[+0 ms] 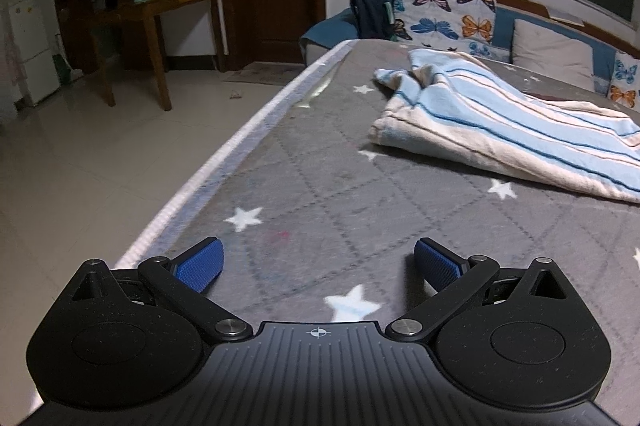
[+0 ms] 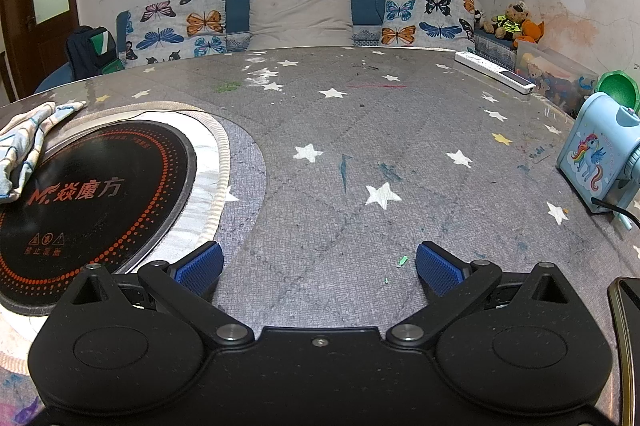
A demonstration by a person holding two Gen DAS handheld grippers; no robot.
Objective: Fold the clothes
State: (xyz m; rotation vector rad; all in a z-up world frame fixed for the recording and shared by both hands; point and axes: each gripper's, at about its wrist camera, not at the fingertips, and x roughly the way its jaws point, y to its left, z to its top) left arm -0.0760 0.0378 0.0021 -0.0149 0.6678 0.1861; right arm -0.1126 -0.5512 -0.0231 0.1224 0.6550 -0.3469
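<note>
A striped light-blue and cream cloth [image 1: 500, 118] lies crumpled on the grey star-patterned table cover [image 1: 320, 186], ahead and to the right of my left gripper [image 1: 318, 262]. The left gripper is open and empty, low over the cover, well short of the cloth. In the right wrist view a corner of the same cloth [image 2: 24, 146] lies at the far left, partly over a black round cooktop [image 2: 92, 202]. My right gripper [image 2: 320, 262] is open and empty over the bare cover, to the right of the cloth.
The table's left edge [image 1: 224, 162] drops to a tiled floor. A blue unicorn box [image 2: 596, 154], a white power strip [image 2: 496, 70] and a clear toy bin [image 2: 556, 74] stand along the right side. Butterfly cushions [image 2: 180, 26] line a bench behind.
</note>
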